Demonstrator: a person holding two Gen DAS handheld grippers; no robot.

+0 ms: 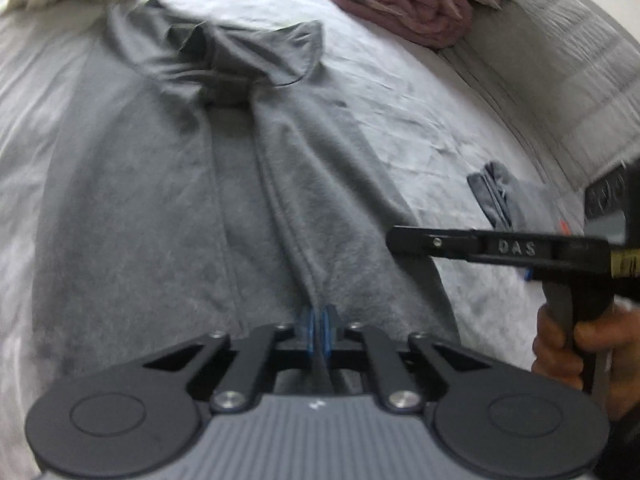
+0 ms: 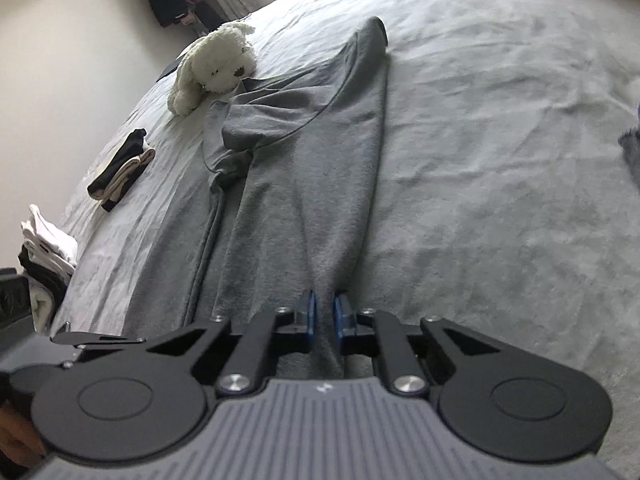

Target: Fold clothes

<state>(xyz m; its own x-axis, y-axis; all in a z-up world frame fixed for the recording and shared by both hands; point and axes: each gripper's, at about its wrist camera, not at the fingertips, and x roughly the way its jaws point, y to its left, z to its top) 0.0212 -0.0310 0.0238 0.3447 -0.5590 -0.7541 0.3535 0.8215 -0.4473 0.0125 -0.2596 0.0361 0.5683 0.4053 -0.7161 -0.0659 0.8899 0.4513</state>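
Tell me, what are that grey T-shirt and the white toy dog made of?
Grey T-shirt: looks like soft matte cotton jersey; it drapes limply and creases. White toy dog: seems plush, a fluffy, nubbly pile. Neither fibre can be confirmed by sight.

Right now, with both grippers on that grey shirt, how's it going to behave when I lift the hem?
The grey shirt will probably drape and sag between the left gripper and right gripper; it already bunches into ridges at the pads. It looks thin, so likely light. Its folded sleeves may slide open, and dragging it could rumple the bedsheet.
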